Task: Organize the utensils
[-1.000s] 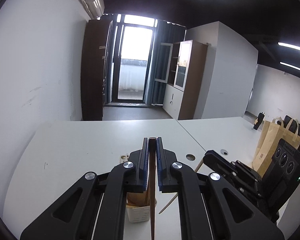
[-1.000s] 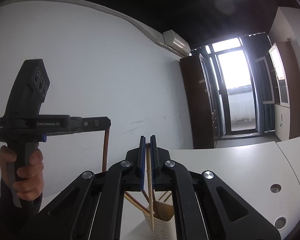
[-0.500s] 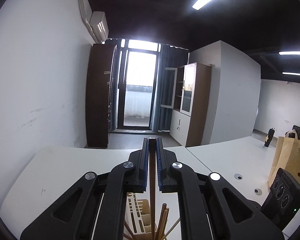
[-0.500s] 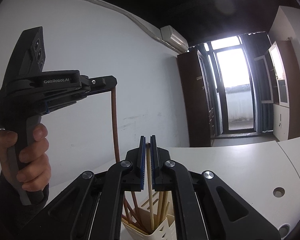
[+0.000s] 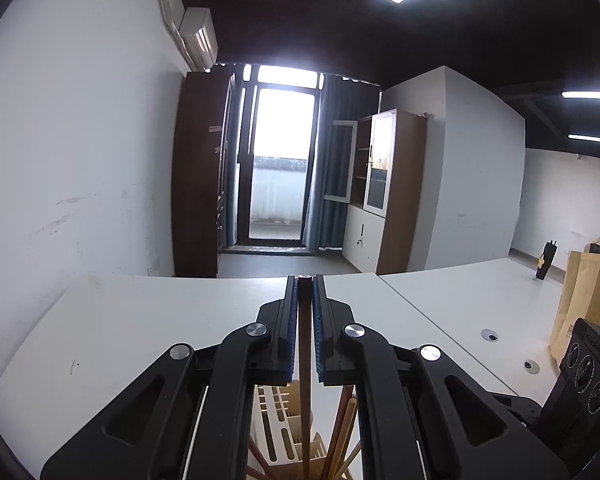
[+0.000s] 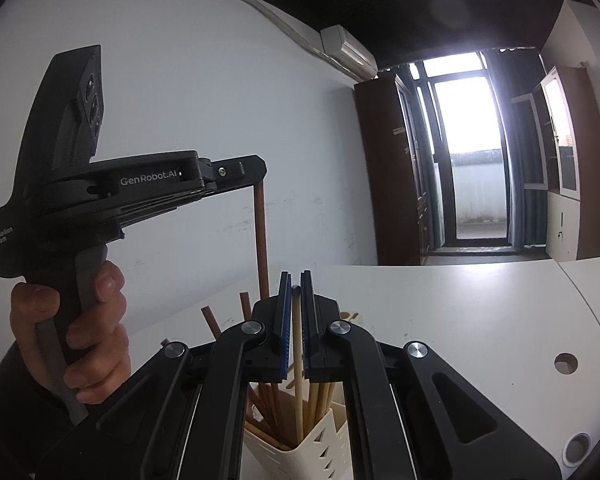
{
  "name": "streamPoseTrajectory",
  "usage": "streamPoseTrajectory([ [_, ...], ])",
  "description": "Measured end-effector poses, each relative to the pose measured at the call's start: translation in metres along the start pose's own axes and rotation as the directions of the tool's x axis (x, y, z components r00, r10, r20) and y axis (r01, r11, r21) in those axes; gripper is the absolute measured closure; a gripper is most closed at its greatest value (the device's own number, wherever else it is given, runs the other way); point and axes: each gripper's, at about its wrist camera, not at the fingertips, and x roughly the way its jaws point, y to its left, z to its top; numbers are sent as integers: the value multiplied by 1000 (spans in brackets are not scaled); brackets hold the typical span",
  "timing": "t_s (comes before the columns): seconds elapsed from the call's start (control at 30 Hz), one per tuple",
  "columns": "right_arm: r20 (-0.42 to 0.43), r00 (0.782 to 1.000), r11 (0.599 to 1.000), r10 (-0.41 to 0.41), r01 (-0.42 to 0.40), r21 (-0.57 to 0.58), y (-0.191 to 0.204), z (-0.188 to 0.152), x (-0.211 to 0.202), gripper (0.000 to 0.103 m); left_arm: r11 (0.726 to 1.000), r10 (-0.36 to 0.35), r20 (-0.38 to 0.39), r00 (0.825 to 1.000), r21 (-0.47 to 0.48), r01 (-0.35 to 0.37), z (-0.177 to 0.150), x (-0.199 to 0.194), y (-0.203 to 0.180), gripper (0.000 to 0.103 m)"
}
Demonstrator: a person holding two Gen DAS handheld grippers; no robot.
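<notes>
My left gripper (image 5: 305, 280) is shut on a dark brown chopstick (image 5: 304, 384) that hangs straight down into a cream slotted utensil holder (image 5: 278, 420) below. In the right wrist view the left gripper (image 6: 260, 172) holds that same brown chopstick (image 6: 261, 240) upright over the holder (image 6: 324, 436). My right gripper (image 6: 295, 280) is shut on a light wooden chopstick (image 6: 298, 380) whose lower end stands inside the holder. Several brown and light chopsticks stand in the holder.
The holder stands on a white table (image 5: 140, 320) with round cable holes (image 5: 489, 334). A brown paper bag (image 5: 580, 300) stands at the right. A white wall lies to the left, a glass door (image 5: 280, 168) and cabinets behind.
Both grippers have risen and come over the holder. The chopsticks now hang with their lower ends in the holder, which has come closer beneath both grippers.
</notes>
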Motion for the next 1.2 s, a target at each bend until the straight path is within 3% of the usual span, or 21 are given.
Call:
streamPoseTrajectory([
  [0.4, -68, 998, 1000, -19, 19, 7, 8, -14, -8, 98, 999, -30, -98, 995, -38, 26, -23, -2, 14, 95],
  [0.47, -81, 996, 1000, -25, 25, 8, 10, -15, -9, 97, 999, -22, -103, 994, -40, 18, -24, -7, 16, 89],
  [0.5, -81, 996, 1000, -28, 29, 10, 11, -15, -11, 97, 999, -20, -102, 995, -39, 16, -24, -9, 18, 78],
  [0.53, -79, 996, 999, -29, 30, 12, 13, -16, -15, 92, 999, -16, -102, 995, -38, 12, -23, -13, 19, 64],
  [0.57, -76, 997, 999, -28, 29, 15, 14, -16, -19, 86, 999, -8, -97, 995, -41, 4, -23, -17, 20, 57],
  [0.63, -58, 998, 999, -37, 38, 18, 18, -13, -27, 55, 999, -5, -89, 996, -54, 1, -20, -27, 25, 45],
  [0.67, -51, 998, 999, -39, 40, 19, 20, -11, -31, 52, 998, -1, -86, 996, -59, -4, -18, -34, 28, 43],
  [0.73, -44, 997, 998, -59, 60, 10, 27, -8, -40, 39, 998, 17, -77, 997, -67, -22, -16, -49, 34, 27],
  [0.83, -34, 994, 995, -100, 100, 0, 36, -5, -51, 29, 997, 35, -61, 997, -73, -40, -17, -75, 45, 6],
  [0.93, -44, 990, 991, -132, 132, -3, 42, -5, -59, 26, 997, 41, -51, 998, -63, -44, -22, -100, 57, 6],
  [1.2, -73, 980, 983, -184, 183, -21, 59, -12, -79, 20, 994, 102, -133, 986, -26, -106, -60, -144, 77, 6],
])
